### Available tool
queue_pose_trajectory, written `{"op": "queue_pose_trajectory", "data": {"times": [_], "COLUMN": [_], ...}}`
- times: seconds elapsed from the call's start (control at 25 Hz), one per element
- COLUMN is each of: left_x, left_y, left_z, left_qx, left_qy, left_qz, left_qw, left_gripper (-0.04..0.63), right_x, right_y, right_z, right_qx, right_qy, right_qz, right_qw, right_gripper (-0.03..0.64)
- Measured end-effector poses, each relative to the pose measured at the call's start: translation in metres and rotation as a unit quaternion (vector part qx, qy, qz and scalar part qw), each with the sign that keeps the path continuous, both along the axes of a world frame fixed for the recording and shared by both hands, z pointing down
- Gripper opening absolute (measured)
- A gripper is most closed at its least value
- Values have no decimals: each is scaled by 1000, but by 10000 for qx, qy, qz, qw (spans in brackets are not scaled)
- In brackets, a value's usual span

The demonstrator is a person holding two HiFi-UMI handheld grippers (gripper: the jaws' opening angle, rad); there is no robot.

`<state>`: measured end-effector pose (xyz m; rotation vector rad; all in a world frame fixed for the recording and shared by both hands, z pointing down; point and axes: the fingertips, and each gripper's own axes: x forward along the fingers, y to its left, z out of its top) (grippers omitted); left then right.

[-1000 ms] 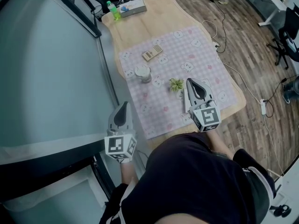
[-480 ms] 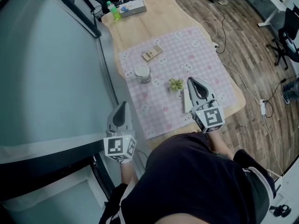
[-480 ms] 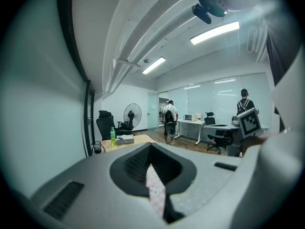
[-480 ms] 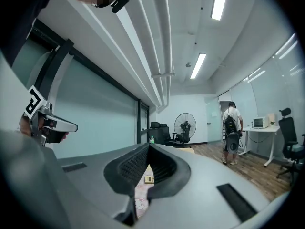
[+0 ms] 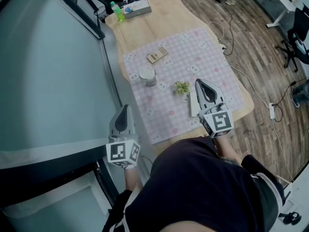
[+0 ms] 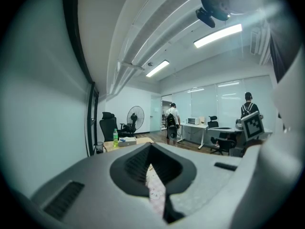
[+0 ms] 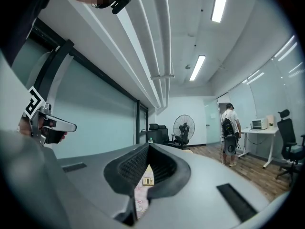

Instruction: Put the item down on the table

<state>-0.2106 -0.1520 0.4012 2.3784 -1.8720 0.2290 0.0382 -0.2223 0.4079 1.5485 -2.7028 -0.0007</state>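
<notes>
As the left gripper (image 5: 126, 109) and right gripper (image 5: 199, 84) both show jaws closed on nothing, the put-down seems done; the next move calls for opening over an item on the counter (image 5: 164, 18).

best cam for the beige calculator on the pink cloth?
Head view: the beige calculator lies whole and unobstructed on the pink cloth, seen from above. The right gripper view catches it tiny, at a grazing angle. The left gripper view shows only a strip of the cloth, not the calculator.

Brown wood-plank floor (image 5: 256, 66) right of frame, pale frosted glass wall (image 5: 48, 81) left, light wooden desk (image 5: 159, 21) between
</notes>
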Motion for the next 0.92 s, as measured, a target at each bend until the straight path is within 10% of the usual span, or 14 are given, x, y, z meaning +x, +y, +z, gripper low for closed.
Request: {"op": "queue_pose_trajectory", "data": {"times": [0.92], "left_x": [10], "left_y": [-6], "left_z": [-8], "left_qx": [82], "left_qy": [57], "left_qz": [17], "left_qw": [9999], "left_gripper": [-5], "right_x": [20], "right_y": [-19], "right_z": [-6], "right_qx": [-193], "right_qy": [-359], "right_qz": [-375], "right_qw": [9985], "right_gripper": [14]}}
